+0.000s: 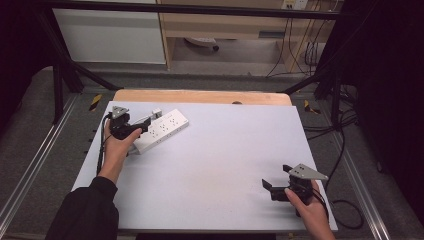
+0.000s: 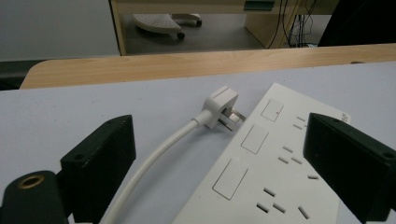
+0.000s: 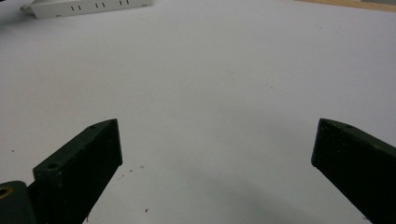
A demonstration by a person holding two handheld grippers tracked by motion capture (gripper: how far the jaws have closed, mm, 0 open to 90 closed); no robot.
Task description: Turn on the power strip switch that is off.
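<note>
A white power strip (image 1: 162, 129) lies at an angle at the table's far left. In the left gripper view the strip (image 2: 275, 163) has several sockets, and a white plug (image 2: 219, 107) on a white cable (image 2: 154, 158) lies beside its edge with bare prongs, not plugged in. My left gripper (image 1: 144, 124) is open, and its jaws stand on either side of the cable and the strip's near part (image 2: 219, 122). Near the table's front right my right gripper (image 1: 274, 184) is open over bare surface (image 3: 217, 128), holding nothing. The strip (image 3: 88, 7) shows far off at the top left there.
A pale grey mat (image 1: 215, 160) covers the table, with a wooden strip (image 1: 200, 96) along its far edge. Black frame bars (image 1: 65, 75) flank the table. Cables (image 1: 345, 150) trail off the right side. Shelving (image 1: 225, 25) stands behind.
</note>
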